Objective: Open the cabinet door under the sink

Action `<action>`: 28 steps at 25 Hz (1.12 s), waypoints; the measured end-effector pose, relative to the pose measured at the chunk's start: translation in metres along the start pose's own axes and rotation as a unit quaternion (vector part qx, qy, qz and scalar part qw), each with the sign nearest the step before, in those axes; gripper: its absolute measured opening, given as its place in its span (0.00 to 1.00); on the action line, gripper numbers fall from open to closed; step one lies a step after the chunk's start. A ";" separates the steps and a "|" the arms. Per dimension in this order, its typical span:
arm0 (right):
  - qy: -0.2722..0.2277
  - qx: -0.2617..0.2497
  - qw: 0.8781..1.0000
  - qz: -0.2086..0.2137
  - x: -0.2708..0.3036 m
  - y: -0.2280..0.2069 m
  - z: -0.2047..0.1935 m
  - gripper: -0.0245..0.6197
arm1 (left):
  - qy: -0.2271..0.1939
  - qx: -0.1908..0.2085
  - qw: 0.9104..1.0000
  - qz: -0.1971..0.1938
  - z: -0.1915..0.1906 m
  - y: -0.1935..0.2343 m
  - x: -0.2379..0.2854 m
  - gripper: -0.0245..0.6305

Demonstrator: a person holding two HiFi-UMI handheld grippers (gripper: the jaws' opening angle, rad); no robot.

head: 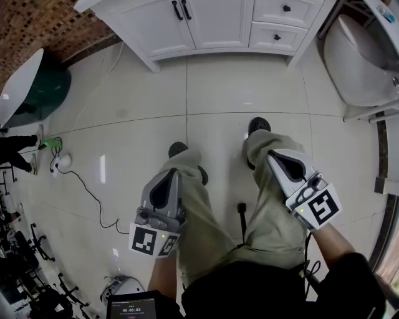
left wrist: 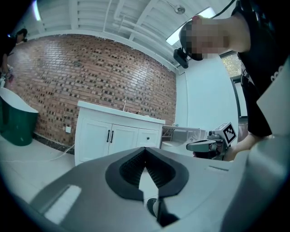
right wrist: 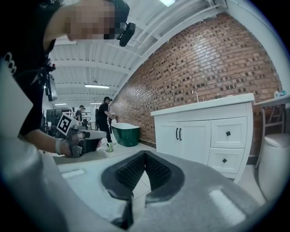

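I judged that nothing of the task was done. The cabinet door (head: 163, 26) stood shut at the top of the head view, well apart from both grippers. The left hand-held gripper (head: 175, 176) and the right hand-held gripper (head: 272, 156) were narrow, jaws together, holding nothing. Approaching, gripping the door handle (head: 182, 10) and pulling were all left.

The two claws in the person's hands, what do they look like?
The left grey plastic claw and the right grey plastic claw are pointed wedges with black ribbed pads inside. Behind each sits a white cube with black square markers, left and right. A thin black cable trails from the right one. The person wears a black top.
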State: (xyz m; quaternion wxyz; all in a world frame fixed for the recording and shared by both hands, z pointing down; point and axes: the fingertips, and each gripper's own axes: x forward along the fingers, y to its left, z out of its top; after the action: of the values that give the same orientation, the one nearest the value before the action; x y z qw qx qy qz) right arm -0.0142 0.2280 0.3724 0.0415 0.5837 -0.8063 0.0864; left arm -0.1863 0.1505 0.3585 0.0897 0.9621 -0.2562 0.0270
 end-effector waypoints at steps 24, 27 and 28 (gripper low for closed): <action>0.027 0.004 0.999 0.015 0.102 -0.104 0.009 0.02 | 0.022 -0.014 0.998 0.052 -0.007 0.092 0.099 0.06; 0.024 0.004 1.000 0.018 0.112 -0.115 0.015 0.02 | 0.034 -0.012 0.998 0.057 -0.012 0.102 0.113 0.06; 0.022 0.006 1.000 0.019 0.114 -0.119 0.017 0.02 | 0.038 -0.012 0.998 0.057 -0.014 0.105 0.118 0.06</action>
State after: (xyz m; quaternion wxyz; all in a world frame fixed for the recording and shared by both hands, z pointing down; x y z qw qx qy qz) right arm 0.0635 0.0819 0.3859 0.0541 0.5667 -0.8155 0.1043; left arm -0.1362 0.0061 0.4008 0.1096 0.9428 -0.3077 0.0659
